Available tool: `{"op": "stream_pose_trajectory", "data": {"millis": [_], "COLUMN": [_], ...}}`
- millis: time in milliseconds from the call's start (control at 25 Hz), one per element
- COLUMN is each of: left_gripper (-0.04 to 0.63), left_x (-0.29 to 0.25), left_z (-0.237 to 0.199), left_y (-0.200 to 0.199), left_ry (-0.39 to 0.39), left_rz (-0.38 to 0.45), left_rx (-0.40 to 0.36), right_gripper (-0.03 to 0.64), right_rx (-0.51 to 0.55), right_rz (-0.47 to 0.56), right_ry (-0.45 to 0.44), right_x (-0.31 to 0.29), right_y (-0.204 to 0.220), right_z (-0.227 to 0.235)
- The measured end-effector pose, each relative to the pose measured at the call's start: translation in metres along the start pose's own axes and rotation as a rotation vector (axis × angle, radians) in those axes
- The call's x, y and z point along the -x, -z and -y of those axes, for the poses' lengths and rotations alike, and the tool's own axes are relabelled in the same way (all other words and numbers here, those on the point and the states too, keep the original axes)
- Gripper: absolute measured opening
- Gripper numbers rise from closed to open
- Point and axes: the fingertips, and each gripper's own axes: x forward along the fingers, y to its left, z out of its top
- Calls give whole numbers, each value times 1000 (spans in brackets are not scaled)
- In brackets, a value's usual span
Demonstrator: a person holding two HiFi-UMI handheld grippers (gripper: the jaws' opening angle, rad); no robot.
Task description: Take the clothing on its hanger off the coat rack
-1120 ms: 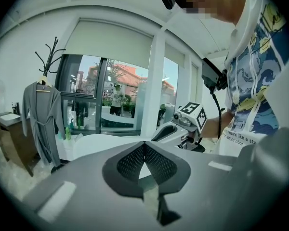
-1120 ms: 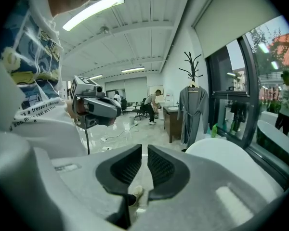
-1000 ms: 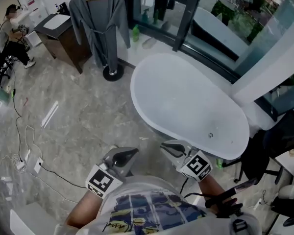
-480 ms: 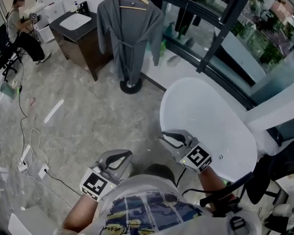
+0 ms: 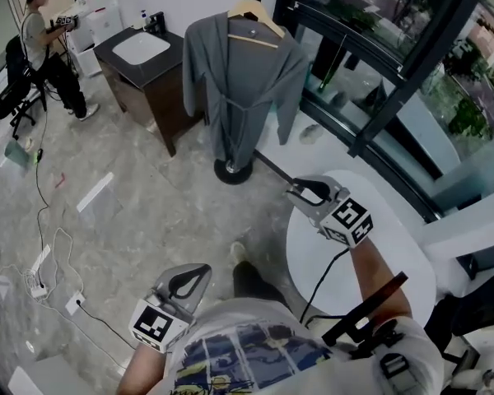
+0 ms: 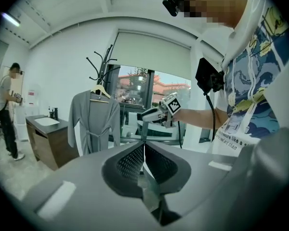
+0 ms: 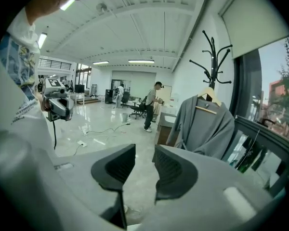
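A grey robe [image 5: 245, 81] hangs on a wooden hanger [image 5: 255, 13] from a black coat rack whose round base [image 5: 232, 171] stands on the marble floor. My right gripper [image 5: 300, 192] is stretched out towards the robe but still well short of it. Its jaws have just been opening and stand apart with nothing between them [image 7: 144, 158]. The robe [image 7: 204, 129] lies ahead and to its right. My left gripper [image 5: 193, 274] stays low and close to my body, its jaws pressed together and empty [image 6: 144, 146]. The robe [image 6: 94, 121] is far ahead of it.
A white bathtub [image 5: 403, 245] sits under my right arm. A dark vanity with a sink [image 5: 144, 56] stands left of the rack, and a glass wall [image 5: 379, 56] is behind it. Cables and a power strip [image 5: 37, 278] lie on the floor at left. A person [image 5: 45, 31] stands far back.
I have come closer to the rack, so the robe looks bigger and nearer. My right gripper has reached forward, ahead of the left one, which stays by my body.
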Motion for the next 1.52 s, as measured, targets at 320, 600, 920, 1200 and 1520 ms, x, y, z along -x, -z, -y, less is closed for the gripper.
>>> {"op": "stream_pose_trajectory", "data": {"millis": [320,600,920,1200,1520], "left_gripper": [9,9,9,11,9], "left_x": [-57,-115,-163,-179,-173], "left_z": [-91,-142,-172,-181,-183], "left_y": [-53,-77,-86,-92,-86], "left_ry": [-120,-156,-176,-181,-208], "left_rz": [20,-1,-18,-28,-33], "left_rx": [15,23,35,25,22], "right_gripper": [173,219,265,265,12], "right_rx": [11,98,67,15,58], "right_rz": [21,1,-39,-116,-85], "right_ry": [90,149,-45,-215,-258], "right_x": [-79,-125,-190,-231,-239], "right_y": [-65,-117,-145,-144,-156], "right_z": [217,359,410,406,397]}}
